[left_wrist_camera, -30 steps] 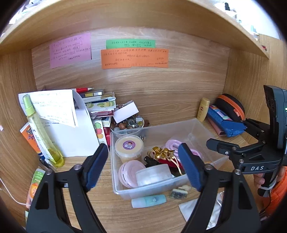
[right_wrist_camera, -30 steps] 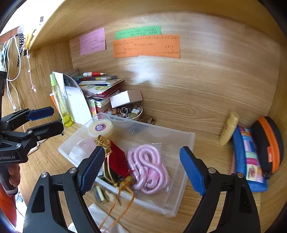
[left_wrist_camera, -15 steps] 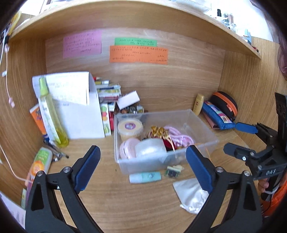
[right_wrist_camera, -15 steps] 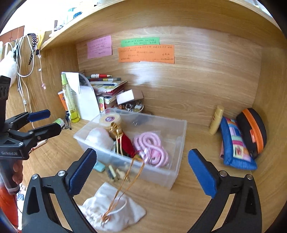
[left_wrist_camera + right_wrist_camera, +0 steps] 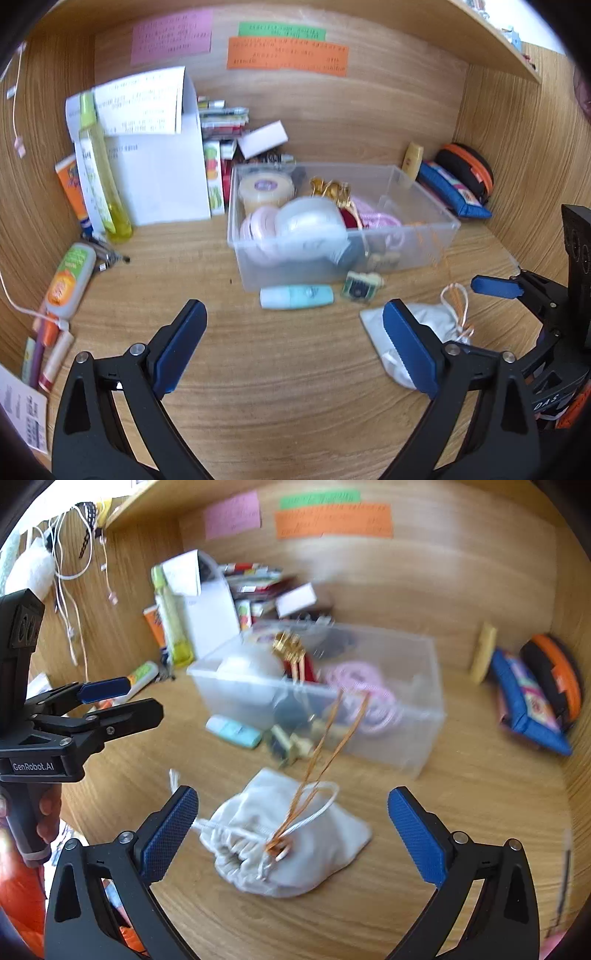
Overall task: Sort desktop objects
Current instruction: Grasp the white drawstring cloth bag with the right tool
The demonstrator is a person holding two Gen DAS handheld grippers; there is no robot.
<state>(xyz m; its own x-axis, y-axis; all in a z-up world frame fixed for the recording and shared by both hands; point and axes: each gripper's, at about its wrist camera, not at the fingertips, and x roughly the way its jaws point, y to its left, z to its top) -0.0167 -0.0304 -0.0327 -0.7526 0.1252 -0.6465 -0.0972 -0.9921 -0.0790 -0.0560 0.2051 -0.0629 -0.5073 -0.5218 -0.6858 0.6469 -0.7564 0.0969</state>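
A clear plastic bin [image 5: 424,251] stands mid-desk, holding a round tape tin, white and pink discs, pink cord and a red-and-gold tassel. In front of it lie a mint tube [image 5: 295,296], a small green-and-cream piece [image 5: 360,288] and a white drawstring pouch [image 5: 432,317]. My left gripper [image 5: 295,343] hovers open over bare wood before the tube. My right gripper [image 5: 293,834] is open with the pouch [image 5: 314,849] lying between and just beyond its fingers, untouched. An orange-gold thread [image 5: 332,731] runs from the pouch to the bin [image 5: 406,738].
A yellow bottle [image 5: 99,173], folded papers [image 5: 162,177] and stacked books fill the back left. An orange-green tube [image 5: 70,280] and pens lie at the left wall. A blue pouch [image 5: 454,192] and a black-orange case [image 5: 469,170] sit at the back right.
Both grippers have drawn back from the bin and sunk toward the desk, and their jaws have widened. The pouch and the mint tube have come into full view.
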